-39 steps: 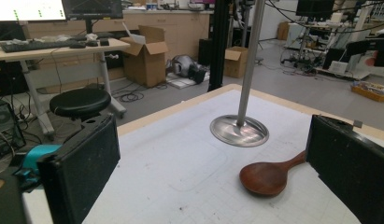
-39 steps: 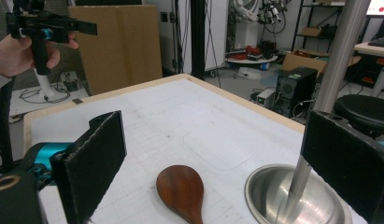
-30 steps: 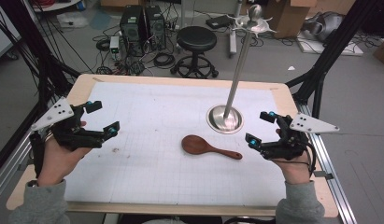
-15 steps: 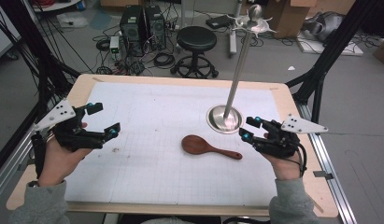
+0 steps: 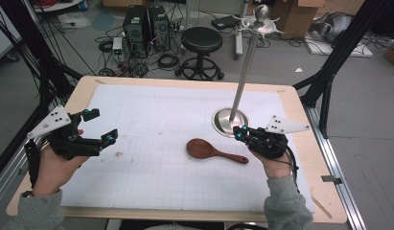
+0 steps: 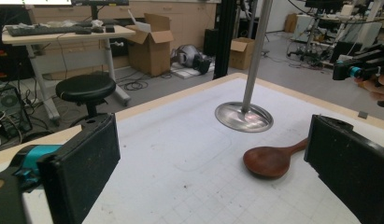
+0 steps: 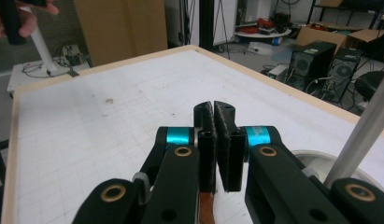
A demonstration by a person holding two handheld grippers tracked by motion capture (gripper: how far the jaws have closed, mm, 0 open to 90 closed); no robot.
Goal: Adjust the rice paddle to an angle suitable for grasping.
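Spoon [image 5: 215,151], dark and wooden, is lying flat on the white mat [image 5: 151,124] near the steel stand [image 5: 230,120], handle end pointing toward the right gripper [image 5: 238,133]. That gripper's jaws, having just been closing, are pressing together just above the handle tip, pinching nothing. Across the mat, the left gripper [image 5: 100,126] is hovering well apart, jaws spread wide.

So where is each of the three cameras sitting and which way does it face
High view: fixed above the near table edge, looking forward and down; forearms, left gripper, right gripper show.
Left gripper view: rides on the left gripper, facing the wooden spoon and stand; open jaws show.
Right gripper view: rides on the right gripper, facing across the table; jaws have just closed over the spoon handle.
Shared: spoon, stand.
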